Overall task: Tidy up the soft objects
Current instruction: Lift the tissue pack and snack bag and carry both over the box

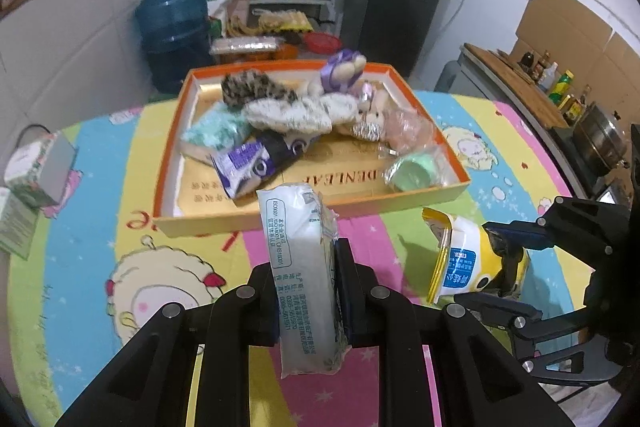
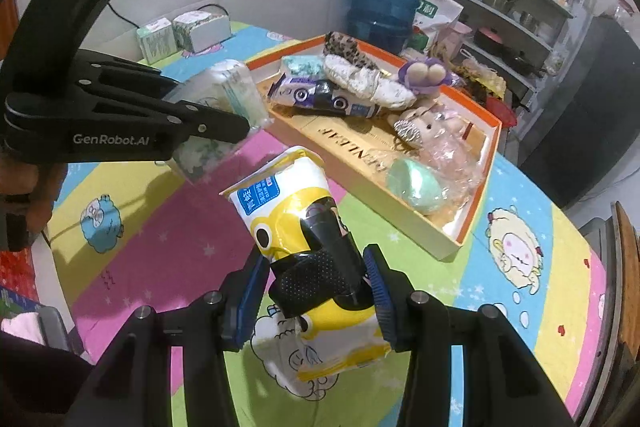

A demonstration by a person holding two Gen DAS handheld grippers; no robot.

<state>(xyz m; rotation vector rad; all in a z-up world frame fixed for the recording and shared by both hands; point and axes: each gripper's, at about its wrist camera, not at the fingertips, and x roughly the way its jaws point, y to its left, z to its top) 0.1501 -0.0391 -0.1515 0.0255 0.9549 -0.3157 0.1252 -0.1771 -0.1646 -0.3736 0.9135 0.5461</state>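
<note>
Right now we see both tongs loaded and raised above the striped cartoon tablecloth (image 1: 80,187). Our left gripper (image 1: 306,291) is closed tight on a white tissue pack (image 1: 302,267), which stands nearly upright between the pads and sticks out toward twelve o'clock in the left wrist view. Our right gripper (image 2: 316,291) is clamped on a yellow and white tissue pack (image 2: 280,203); a black pouch-like piece (image 2: 320,275) lies across that pack between the pads. In the left wrist view this gripper shows at four o'clock. The orange-rimmed tray (image 1: 172,155) sits at twelve o'clock from the left tongs, holding plush toys (image 1: 344,71), a purple packet (image 1: 248,163), a teal cloth (image 1: 216,131) and a green sponge in clear wrap (image 1: 412,171). A blue water jug (image 1: 172,23) stands beyond the tray at eleven o'clock
</note>
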